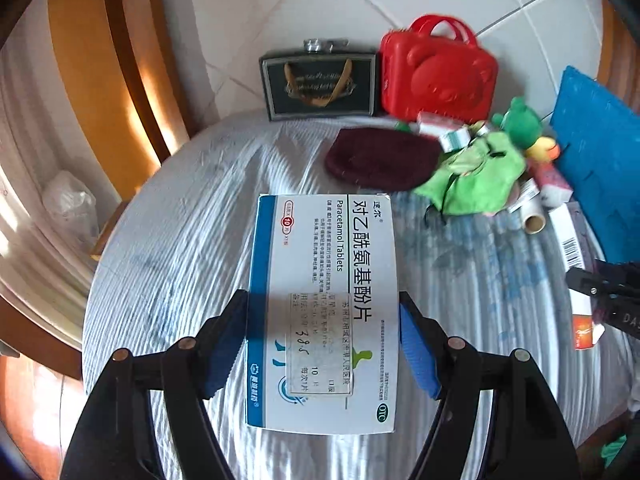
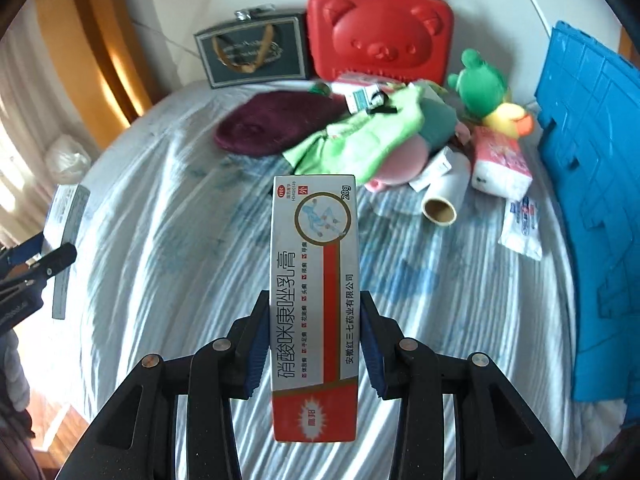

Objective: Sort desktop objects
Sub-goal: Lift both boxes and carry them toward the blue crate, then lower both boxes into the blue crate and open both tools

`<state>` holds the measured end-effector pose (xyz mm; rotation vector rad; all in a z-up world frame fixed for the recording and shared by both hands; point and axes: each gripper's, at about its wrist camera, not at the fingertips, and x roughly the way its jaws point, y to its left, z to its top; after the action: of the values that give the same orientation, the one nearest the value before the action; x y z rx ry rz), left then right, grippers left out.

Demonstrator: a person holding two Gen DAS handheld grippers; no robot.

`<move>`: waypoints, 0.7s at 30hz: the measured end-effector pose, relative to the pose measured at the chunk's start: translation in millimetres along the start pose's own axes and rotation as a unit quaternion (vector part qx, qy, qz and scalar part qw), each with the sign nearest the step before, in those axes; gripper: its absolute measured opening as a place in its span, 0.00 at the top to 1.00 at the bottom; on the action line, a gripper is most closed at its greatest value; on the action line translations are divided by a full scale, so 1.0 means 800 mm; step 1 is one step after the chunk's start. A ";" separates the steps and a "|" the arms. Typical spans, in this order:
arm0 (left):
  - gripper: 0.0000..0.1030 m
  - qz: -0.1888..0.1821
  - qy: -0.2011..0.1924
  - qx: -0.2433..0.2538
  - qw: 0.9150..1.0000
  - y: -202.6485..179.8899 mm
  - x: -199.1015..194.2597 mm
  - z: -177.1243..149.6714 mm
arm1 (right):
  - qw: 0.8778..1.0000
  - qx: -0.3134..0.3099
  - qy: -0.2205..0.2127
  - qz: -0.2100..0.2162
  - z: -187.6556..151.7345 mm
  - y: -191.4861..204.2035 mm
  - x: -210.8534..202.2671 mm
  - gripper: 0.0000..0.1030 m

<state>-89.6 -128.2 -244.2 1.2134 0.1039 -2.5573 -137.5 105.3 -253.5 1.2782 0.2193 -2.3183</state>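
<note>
Left gripper (image 1: 324,344) fingers clamp the sides of a white-blue paracetamol box (image 1: 324,312), held over the middle of the table (image 1: 180,248) with its striped cloth. Right gripper (image 2: 314,348) fingers clamp a silver-red cream box (image 2: 314,300) above the table centre. Along the far edge: dark gift bag (image 2: 256,54), red bear case (image 2: 380,28). Maroon hat (image 2: 272,124), green plush frog (image 2: 480,80) and paper roll (image 2: 442,200) are piled toward the far right corner, blue crate (image 2: 592,184) at the right edge.

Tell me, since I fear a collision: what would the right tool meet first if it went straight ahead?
Probably the green cloth: the right tool, shut on the cream box, points at the pile, though depth is unclear.
</note>
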 end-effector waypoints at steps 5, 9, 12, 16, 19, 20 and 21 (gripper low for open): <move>0.31 -0.021 -0.040 0.011 0.999 -0.073 -0.038 0.023 | 0.998 -0.014 -0.054 0.001 0.011 -0.008 -0.056 0.61; 0.31 -0.052 -0.075 0.031 0.995 -0.128 -0.082 0.046 | 0.994 -0.012 -0.111 -0.009 0.018 -0.034 -0.115 0.61; 0.31 -0.081 -0.113 0.060 0.988 -0.185 -0.122 0.070 | 0.987 -0.006 -0.160 -0.031 0.021 -0.066 -0.169 0.61; 0.31 -0.124 -0.162 0.097 0.974 -0.275 -0.163 0.099 | 0.975 0.011 -0.214 -0.067 0.022 -0.117 -0.234 0.61; 0.31 -0.149 -0.197 0.119 0.962 -0.345 -0.196 0.120 | 0.963 0.028 -0.250 -0.099 0.018 -0.164 -0.281 0.61; 0.31 -0.155 -0.204 0.122 0.959 -0.337 -0.226 0.124 | 0.959 0.033 -0.257 -0.110 0.016 -0.177 -0.292 0.61; 0.31 -0.166 -0.210 0.127 0.955 -0.349 -0.244 0.129 | 0.954 0.042 -0.268 -0.123 0.013 -0.199 -0.308 0.61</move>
<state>-135.7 164.3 -47.3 0.7475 -0.1314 -3.1447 -111.2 322.2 -57.6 0.6358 0.0996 -2.8138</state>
